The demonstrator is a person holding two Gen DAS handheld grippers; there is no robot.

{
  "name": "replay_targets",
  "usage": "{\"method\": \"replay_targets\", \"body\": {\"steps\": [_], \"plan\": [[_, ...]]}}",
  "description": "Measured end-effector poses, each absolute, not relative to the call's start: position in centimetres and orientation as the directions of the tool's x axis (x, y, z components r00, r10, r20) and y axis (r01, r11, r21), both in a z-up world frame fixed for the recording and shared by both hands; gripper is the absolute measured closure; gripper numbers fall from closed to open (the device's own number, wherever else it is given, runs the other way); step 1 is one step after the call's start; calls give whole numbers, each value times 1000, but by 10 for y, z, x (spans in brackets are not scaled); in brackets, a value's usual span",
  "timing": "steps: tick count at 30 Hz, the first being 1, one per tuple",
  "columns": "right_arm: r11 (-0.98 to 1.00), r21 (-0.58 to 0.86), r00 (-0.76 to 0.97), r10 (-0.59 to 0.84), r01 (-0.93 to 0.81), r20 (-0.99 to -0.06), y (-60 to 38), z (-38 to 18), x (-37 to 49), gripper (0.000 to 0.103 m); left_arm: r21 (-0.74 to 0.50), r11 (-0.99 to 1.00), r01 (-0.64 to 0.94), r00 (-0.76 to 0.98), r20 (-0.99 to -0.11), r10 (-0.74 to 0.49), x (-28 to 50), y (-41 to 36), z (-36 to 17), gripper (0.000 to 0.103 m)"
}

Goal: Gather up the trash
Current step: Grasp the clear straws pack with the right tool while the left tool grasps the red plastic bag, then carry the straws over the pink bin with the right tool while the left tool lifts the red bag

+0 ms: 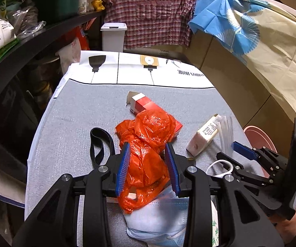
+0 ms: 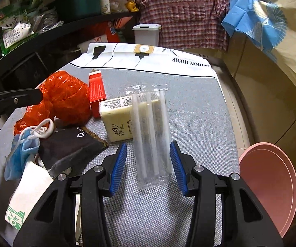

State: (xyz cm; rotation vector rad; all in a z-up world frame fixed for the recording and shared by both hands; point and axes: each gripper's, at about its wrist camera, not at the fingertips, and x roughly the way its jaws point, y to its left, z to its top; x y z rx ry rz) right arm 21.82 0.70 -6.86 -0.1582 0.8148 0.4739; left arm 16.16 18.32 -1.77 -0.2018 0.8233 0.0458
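Left wrist view: your left gripper (image 1: 148,162) has its ribbed blue pads clamped on a crinkled orange plastic bag (image 1: 146,144), lying over a pleated blue face mask (image 1: 158,216) on the grey woven table cover (image 1: 76,119). A red carton (image 1: 146,107) lies behind it.

Right wrist view: your right gripper (image 2: 148,160) stands apart, straddling a clear straw packet (image 2: 152,135) without touching it. A cream tissue pack (image 2: 119,119) lies beneath the packet's far end; a pink basin (image 2: 271,185) sits right.

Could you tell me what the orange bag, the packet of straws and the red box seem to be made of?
Orange bag: thin glossy plastic film, crinkled and translucent. Packet of straws: clear plastic wrap with glare, holding whitish straws, probably plastic. Red box: likely matte printed cardboard, with sharp folded edges and an open flap.
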Motion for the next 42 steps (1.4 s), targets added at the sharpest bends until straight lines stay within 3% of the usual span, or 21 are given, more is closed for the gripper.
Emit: {"method": "replay_targets", "body": {"steps": [10, 15, 20, 23, 34, 35, 37, 38, 42], "plan": [[890, 46, 583, 335, -453, -740, 3, -70, 220, 66, -152, 982, -115, 664, -747, -38, 164, 179, -21, 68], [885, 56, 575, 347, -462, -741, 1, -69, 219, 85, -151, 982, -113, 662, -748, -39, 164, 178, -21, 70], [881, 74, 568, 363, -467, -738, -4, -66, 217, 99, -147, 983, -110, 667, -744, -37, 163, 178, -17, 87], [882, 88, 573, 374, -464, -729, -9, -61, 215, 101, -154, 982, -109, 673, -738, -41, 162, 179, -13, 97], [883, 104, 600, 393, -458, -696, -28, -38, 201, 101, -183, 977, -104, 705, -707, -57, 152, 182, 3, 101], [882, 106, 603, 397, -459, -692, -29, -35, 199, 101, -186, 978, -99, 700, -712, -64, 152, 182, 2, 100], [879, 106, 606, 403, -465, -686, -31, -31, 195, 101, -171, 980, -98, 675, -735, -61, 155, 178, -5, 79], [878, 104, 608, 405, -467, -683, -32, -29, 193, 101, -156, 982, -103, 670, -741, -47, 156, 177, -8, 59], [879, 103, 612, 404, -466, -680, -39, -26, 186, 101, -133, 984, -121, 660, -751, -20, 160, 179, -16, 55]]}}
